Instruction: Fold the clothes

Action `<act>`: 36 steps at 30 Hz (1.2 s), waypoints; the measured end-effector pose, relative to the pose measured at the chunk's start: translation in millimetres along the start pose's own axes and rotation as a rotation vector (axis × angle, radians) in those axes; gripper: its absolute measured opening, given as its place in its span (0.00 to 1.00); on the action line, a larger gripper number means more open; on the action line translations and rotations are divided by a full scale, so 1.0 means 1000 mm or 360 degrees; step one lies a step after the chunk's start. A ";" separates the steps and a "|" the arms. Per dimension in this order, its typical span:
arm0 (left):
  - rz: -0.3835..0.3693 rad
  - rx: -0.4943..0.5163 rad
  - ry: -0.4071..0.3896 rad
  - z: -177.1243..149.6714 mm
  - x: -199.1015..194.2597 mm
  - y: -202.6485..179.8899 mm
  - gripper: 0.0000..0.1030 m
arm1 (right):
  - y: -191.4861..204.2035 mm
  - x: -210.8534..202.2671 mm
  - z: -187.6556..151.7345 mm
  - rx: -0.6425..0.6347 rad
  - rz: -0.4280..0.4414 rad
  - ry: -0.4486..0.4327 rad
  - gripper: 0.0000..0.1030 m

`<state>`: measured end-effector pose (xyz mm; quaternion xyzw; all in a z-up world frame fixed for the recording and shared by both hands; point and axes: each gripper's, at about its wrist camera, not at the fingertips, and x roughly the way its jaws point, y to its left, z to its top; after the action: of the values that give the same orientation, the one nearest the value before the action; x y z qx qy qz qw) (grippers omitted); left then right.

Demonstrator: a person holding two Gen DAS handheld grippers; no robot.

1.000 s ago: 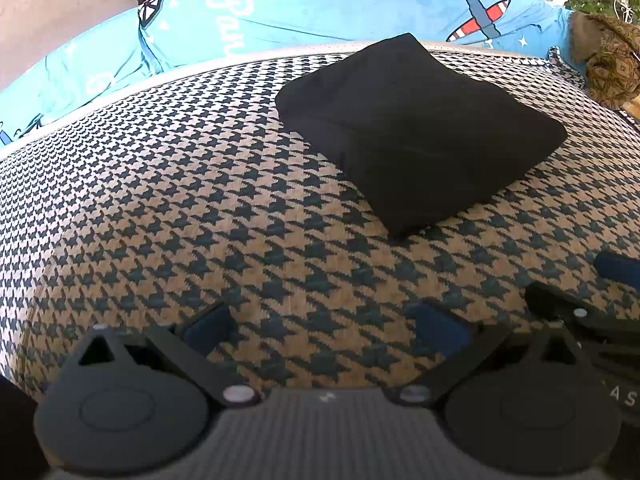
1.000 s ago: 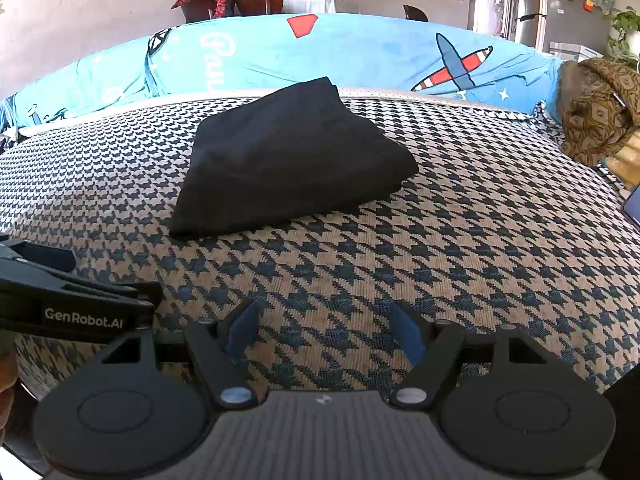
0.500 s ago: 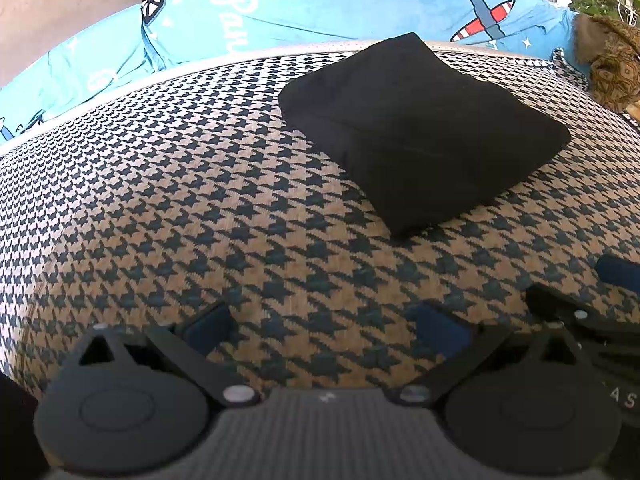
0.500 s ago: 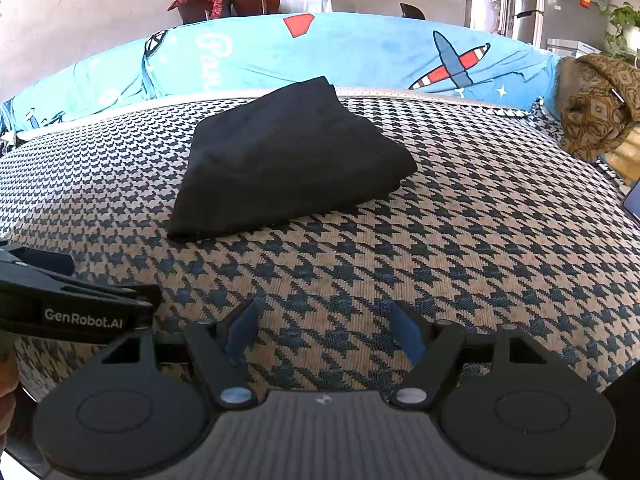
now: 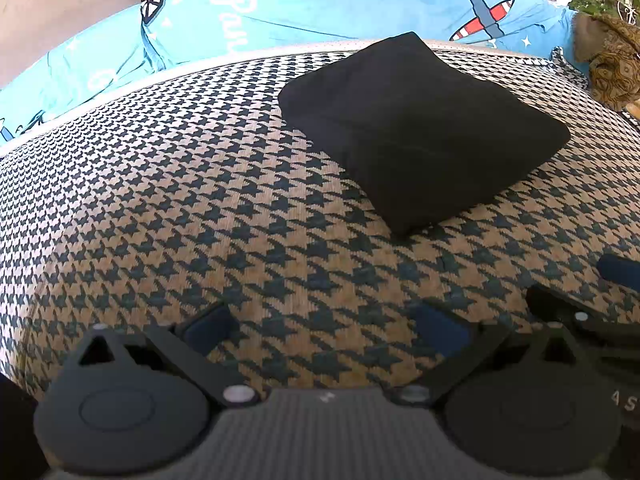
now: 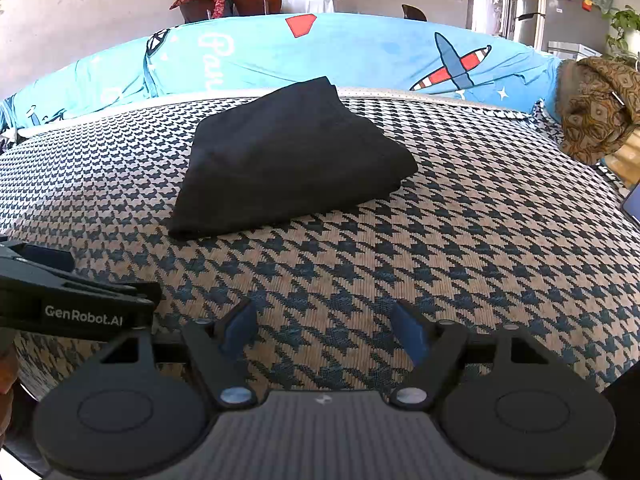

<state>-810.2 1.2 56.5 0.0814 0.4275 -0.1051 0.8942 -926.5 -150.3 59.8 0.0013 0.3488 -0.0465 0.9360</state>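
Nearest, left gripper (image 5: 324,322): jaws spread wide, blue pads apart, nothing between them but patterned cover. Right gripper (image 6: 324,326) likewise spread wide, empty, hovering over bare cover; its fingers visible at the right edge of the left view, and the left tool's black arm, marked "GenRobot.AI", at the left edge of the right view. Both well short of the cloth, touching nothing. Underneath, houndstooth cover (image 5: 180,200), dark blue on tan. Farther on, folded black garment (image 5: 420,128), a thick square bundle lying flat on the cover, one corner pointing toward the grippers. Behind it, blue sheet (image 6: 360,52) with a plane print along the back edge. Off to the right, brown patterned cloth (image 6: 596,108) bunched up. Beyond, wall, chairs, doorway.
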 end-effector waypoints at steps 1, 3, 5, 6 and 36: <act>0.0000 0.0000 0.0000 0.000 0.000 0.000 1.00 | 0.000 0.000 0.000 0.0001 0.0000 0.0000 0.73; 0.0000 0.0000 0.0000 0.000 0.000 0.000 1.00 | 0.000 0.000 0.000 0.0002 0.0000 0.0000 0.73; 0.0000 0.0001 0.0002 0.000 0.000 0.000 1.00 | 0.000 0.000 0.000 0.0002 -0.0001 -0.0001 0.73; 0.0000 0.0001 0.0003 0.000 0.000 0.000 1.00 | 0.000 0.000 0.000 0.0002 -0.0001 -0.0001 0.73; 0.0053 -0.0057 0.0041 0.004 0.002 -0.003 1.00 | 0.001 -0.001 0.002 0.0095 -0.0074 0.0070 0.81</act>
<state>-806.5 -2.5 57.0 0.0738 0.4393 -0.0815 0.8916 -926.0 -149.2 61.5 0.0223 0.3678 -0.0786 0.9263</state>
